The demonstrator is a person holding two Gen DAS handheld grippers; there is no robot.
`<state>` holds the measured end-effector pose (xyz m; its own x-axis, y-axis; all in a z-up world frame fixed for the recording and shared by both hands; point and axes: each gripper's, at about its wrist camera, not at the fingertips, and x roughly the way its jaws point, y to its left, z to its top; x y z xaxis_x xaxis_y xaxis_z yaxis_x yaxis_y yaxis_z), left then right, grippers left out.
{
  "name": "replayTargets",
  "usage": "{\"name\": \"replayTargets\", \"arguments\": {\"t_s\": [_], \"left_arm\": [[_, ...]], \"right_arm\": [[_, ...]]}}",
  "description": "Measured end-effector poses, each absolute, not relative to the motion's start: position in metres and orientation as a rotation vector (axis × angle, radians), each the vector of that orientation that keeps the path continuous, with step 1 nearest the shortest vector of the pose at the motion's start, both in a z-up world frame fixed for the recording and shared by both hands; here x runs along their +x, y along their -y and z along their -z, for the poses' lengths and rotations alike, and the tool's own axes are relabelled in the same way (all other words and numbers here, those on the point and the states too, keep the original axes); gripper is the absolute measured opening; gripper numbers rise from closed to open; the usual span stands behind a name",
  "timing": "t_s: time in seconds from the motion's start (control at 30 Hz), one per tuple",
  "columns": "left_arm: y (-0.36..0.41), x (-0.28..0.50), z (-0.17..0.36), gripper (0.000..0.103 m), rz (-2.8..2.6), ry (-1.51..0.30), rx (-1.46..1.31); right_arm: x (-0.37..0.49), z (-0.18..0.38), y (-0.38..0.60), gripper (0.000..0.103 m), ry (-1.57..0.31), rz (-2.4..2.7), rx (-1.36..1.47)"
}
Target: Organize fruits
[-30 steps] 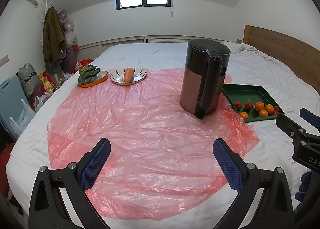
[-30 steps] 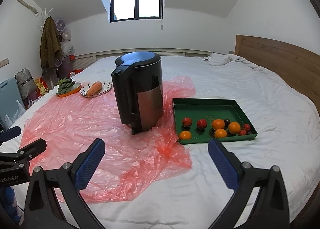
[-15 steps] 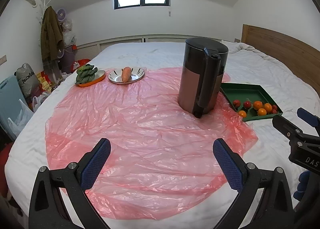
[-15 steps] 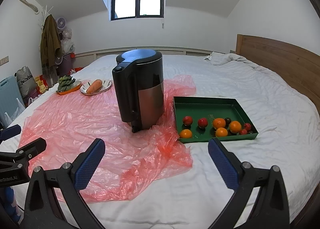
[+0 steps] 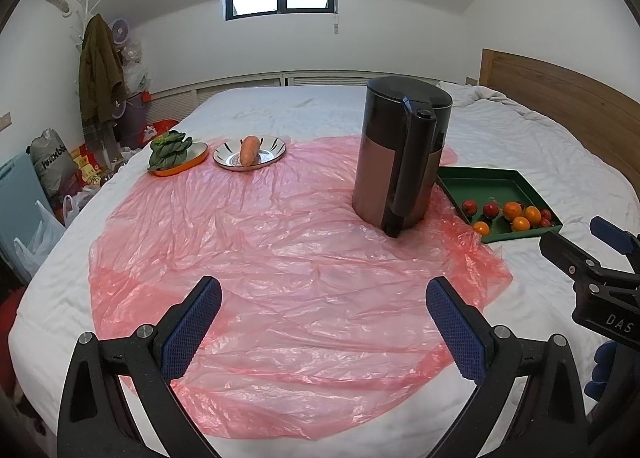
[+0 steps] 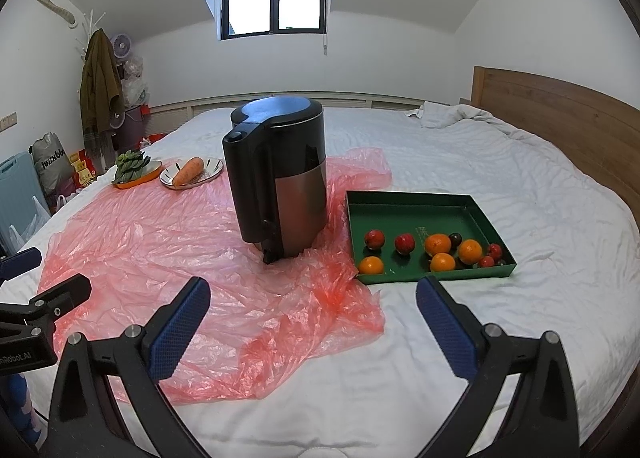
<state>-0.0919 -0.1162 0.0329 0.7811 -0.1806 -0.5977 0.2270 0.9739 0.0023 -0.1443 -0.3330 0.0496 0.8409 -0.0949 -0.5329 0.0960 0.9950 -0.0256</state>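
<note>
A green tray (image 6: 408, 205) lies on the white bed, right of a black kettle (image 6: 280, 181). In it are several oranges (image 6: 437, 244) and small red fruits (image 6: 374, 239). The tray also shows in the left wrist view (image 5: 486, 186) behind the kettle (image 5: 402, 155). My right gripper (image 6: 312, 328) is open and empty, hovering above the bed in front of the tray. My left gripper (image 5: 322, 328) is open and empty above a pink plastic sheet (image 5: 260, 258). The right gripper's side shows at the right edge of the left wrist view.
A carrot (image 5: 249, 150) lies on a silver plate (image 5: 276, 151) and leafy greens (image 5: 170, 149) on an orange dish at the far left. A wooden headboard (image 6: 560, 117) bounds the right side. Bags and a coat rack (image 5: 98, 69) stand beside the bed's left edge.
Both grippers have drawn back and risen slightly; the kettle and tray look a little farther off. Both stay open and empty.
</note>
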Motion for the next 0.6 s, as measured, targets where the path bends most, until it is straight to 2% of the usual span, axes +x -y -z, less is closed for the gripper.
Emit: {"name": "replayTargets", "arguments": {"t_s": [0.6], "left_arm": [[0.1182, -0.0917, -0.0337, 0.101, 0.242, -0.638, 0.081]], "right_arm": [[-0.1436, -0.0484, 0.3342, 0.103, -0.571, 0.108, 0.007]]}}
